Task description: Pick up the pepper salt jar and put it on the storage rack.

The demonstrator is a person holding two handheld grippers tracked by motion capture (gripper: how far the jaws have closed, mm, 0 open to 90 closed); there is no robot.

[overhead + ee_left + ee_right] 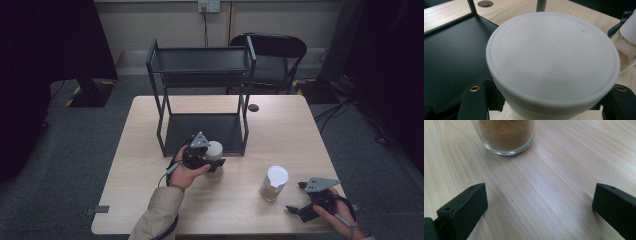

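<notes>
Left gripper (216, 163) clamped on a white-lidded jar (215, 156), jaws pressed against its sides just under the lid, as the left gripper view shows with the white lid (552, 57) wide between the black jaws. Jar standing on the wooden table (150, 200), just in front of the black two-tier metal rack (202, 67), close to the rack's lower shelf (451, 57). Probably time to lift and set the jar on a shelf, though which tier cannot be told. Best done by keeping the grip firm and the jar upright, raising straight up before moving toward the rack, and clearing the front rail and the upright posts. Right gripper (306, 199) resting near the table's right front, jaws spread wide with nothing between them, facing a second glass jar (506, 135) of brownish powder; better kept parked there, well clear of the left hand's path.
</notes>
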